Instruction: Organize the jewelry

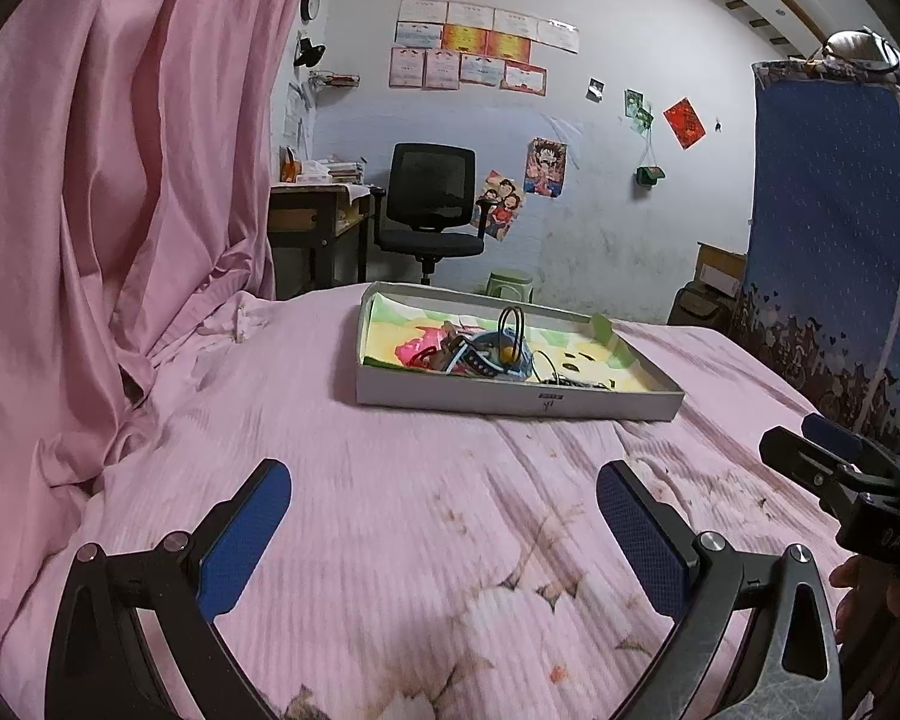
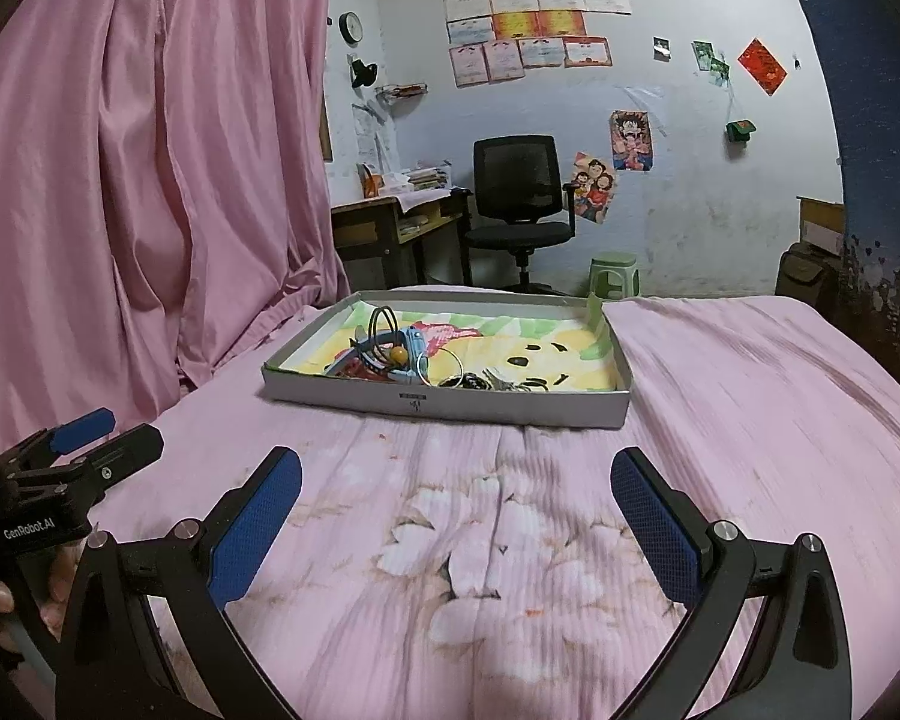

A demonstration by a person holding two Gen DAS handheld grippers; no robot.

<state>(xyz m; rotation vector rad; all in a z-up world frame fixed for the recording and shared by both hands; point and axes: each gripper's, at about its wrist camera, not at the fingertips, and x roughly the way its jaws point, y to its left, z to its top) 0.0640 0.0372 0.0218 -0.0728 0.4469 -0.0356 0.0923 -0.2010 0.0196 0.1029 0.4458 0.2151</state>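
I've got left gripper [image 1: 444,516] and right gripper [image 2: 456,510] fingers wide open, empty, short of the shallow box [image 2: 450,405] mid-bed. Tangled jewelry [image 2: 402,354] risks dragging neighbours out together.

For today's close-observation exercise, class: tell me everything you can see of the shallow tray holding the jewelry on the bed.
The tray is a shallow, rectangular box with low grey-white walls, cardboard by its look, and a small dark mark on its near wall. A colourful yellow, green and pink picture lines its inside. It lies flat on the pink bedspread, ahead of both open grippers, touching neither. A tangle of jewelry sits in it: dark rings, a yellow bead, bluish bands.
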